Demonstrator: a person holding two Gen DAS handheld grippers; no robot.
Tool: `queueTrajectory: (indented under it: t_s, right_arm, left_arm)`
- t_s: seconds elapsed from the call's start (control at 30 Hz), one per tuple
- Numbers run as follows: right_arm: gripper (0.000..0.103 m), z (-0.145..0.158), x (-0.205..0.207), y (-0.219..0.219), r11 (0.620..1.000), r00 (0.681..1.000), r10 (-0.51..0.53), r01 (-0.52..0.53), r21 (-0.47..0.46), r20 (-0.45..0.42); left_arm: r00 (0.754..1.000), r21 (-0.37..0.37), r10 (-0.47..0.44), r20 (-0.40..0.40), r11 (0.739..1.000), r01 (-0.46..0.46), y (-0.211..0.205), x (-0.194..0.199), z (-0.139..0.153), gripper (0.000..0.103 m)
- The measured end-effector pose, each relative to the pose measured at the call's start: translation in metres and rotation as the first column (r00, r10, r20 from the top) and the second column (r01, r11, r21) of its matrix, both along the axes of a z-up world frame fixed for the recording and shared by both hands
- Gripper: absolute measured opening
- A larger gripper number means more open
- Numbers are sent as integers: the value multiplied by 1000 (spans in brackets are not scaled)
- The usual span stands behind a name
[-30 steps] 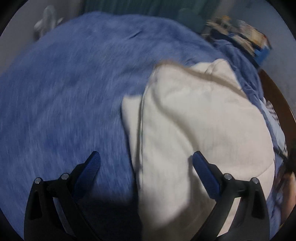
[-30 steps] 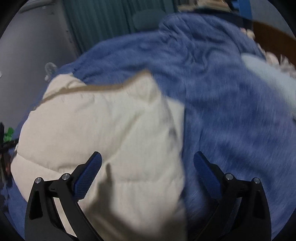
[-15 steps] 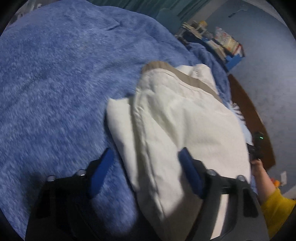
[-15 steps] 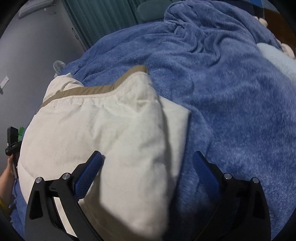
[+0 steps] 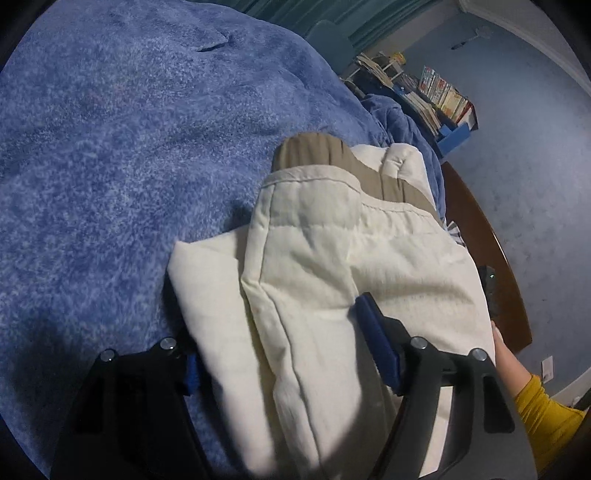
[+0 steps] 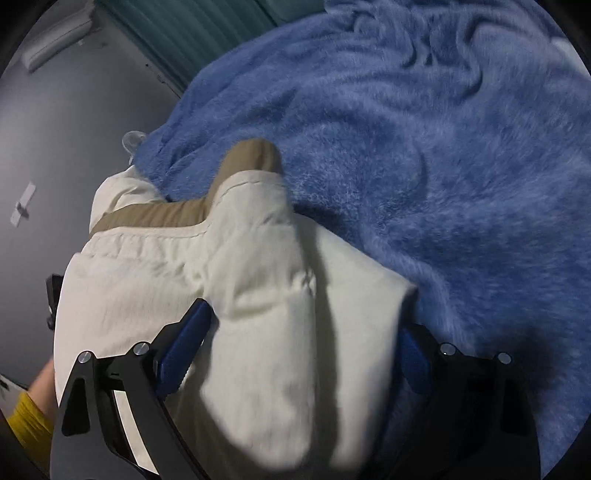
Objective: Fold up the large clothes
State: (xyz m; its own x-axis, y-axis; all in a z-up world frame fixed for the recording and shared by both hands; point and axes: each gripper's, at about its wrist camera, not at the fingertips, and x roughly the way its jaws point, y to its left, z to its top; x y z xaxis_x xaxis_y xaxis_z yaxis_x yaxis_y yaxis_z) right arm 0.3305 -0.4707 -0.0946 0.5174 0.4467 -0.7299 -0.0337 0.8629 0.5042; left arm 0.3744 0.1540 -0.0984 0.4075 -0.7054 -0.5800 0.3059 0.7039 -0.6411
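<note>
A cream padded jacket (image 5: pixel 332 266) with a tan collar band (image 5: pixel 314 155) lies folded in a thick bundle on a blue fleece blanket (image 5: pixel 129 147). My left gripper (image 5: pixel 284 350) is open, its blue-padded jaws straddling the bundle's near left edge, one jaw partly hidden under the cloth. In the right wrist view the same jacket (image 6: pixel 221 295) fills the lower left. My right gripper (image 6: pixel 295 347) is open too, with its jaws on either side of the bundle's near right end. The tan band (image 6: pixel 177 214) runs across the far side.
The blanket (image 6: pixel 443 147) covers the bed all around. A brown wooden bed frame (image 5: pixel 487 251) curves along the right. A shelf of books (image 5: pixel 436 99) stands beyond it. Teal curtains (image 6: pixel 192 33) and a grey wall are at the back. A yellow-sleeved arm (image 5: pixel 535 406) shows.
Both grippers have moved down and forward onto the jacket, so the bundle's edges now sit between their open jaws. The jacket has bunched up thicker.
</note>
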Motion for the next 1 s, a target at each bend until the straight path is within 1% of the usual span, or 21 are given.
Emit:
queueTrajectory:
  t_s: [0.03, 0.07, 0.1, 0.13, 0.17, 0.2, 0.23, 0.3, 0.33, 0.4, 0.47, 0.57, 0.63, 0.7, 0.83, 0.93, 0.97, 1.0]
  right_arm:
    - [79, -1, 0, 1, 1000, 1000, -2, 2, 9, 3]
    - [58, 4, -4, 2, 1000, 1000, 5, -5, 23, 31]
    - [48, 11, -11, 5, 1000, 998, 13, -14, 25, 62]
    - [32, 17, -17, 9, 1000, 996, 18, -19, 5, 88]
    - [22, 28, -27, 18, 998, 991, 35, -28, -52, 128]
    - [19, 39, -36, 26, 993, 986, 47, -29, -111, 157]
    - [16, 47, -43, 30, 989, 982, 55, -28, -148, 181]
    - [14, 71, -64, 42, 975, 960, 80, -20, -220, 268]
    - [13, 78, -72, 42, 974, 953, 83, -16, -227, 291]
    - [12, 100, -95, 47, 971, 926, 98, -9, -238, 365]
    - [11, 117, -115, 49, 974, 906, 101, -5, -229, 410]
    - [10, 145, -151, 53, 980, 867, 94, 6, -200, 489]
    - [10, 160, -173, 53, 984, 844, 79, 19, -176, 531]
    - [9, 177, -196, 54, 989, 817, 67, 21, -146, 573]
    - [9, 215, -239, 62, 993, 774, 72, 1, -115, 630]
    - [9, 235, -257, 59, 996, 767, 64, -14, -82, 638]
    - [9, 241, -262, 56, 998, 771, 54, -20, -60, 635]
    - [9, 244, -264, 52, 999, 782, 49, -29, -41, 621]
  left_arm:
    - [1000, 8, 1, 7, 1000, -1, -2, -2, 2, 67]
    - [1000, 24, -4, 24, 1000, 3, -5, -4, 6, 57]
    - [998, 41, -27, 61, 999, 25, -10, -9, 13, 40]
    - [996, 60, -37, 85, 998, 32, -15, -10, 19, 34]
    - [992, 93, -51, 117, 995, 40, -20, -15, 26, 27]
    - [988, 126, -63, 143, 991, 45, -24, -19, 32, 22]
    - [983, 164, -74, 169, 985, 47, -30, -25, 40, 20]
    - [974, 196, -93, 205, 979, 52, -33, -35, 52, 15]
    - [970, 203, -105, 221, 977, 60, -32, -41, 60, 14]
    - [962, 213, -118, 247, 975, 66, -31, -53, 73, 12]
    - [949, 207, -131, 285, 976, 73, -28, -72, 87, 11]
    - [931, 158, -117, 345, 985, 65, -16, -104, 109, 10]
    - [916, 106, -88, 392, 993, 50, -8, -130, 126, 10]
    - [899, 68, -75, 432, 996, 51, -4, -153, 140, 9]
    - [877, -12, -52, 478, 998, 66, 6, -203, 167, 9]
    - [865, -56, -54, 499, 994, 95, 14, -232, 187, 9]
    - [863, -66, -52, 502, 993, 98, 16, -239, 192, 9]
    - [865, -74, -55, 499, 992, 105, 18, -243, 197, 9]
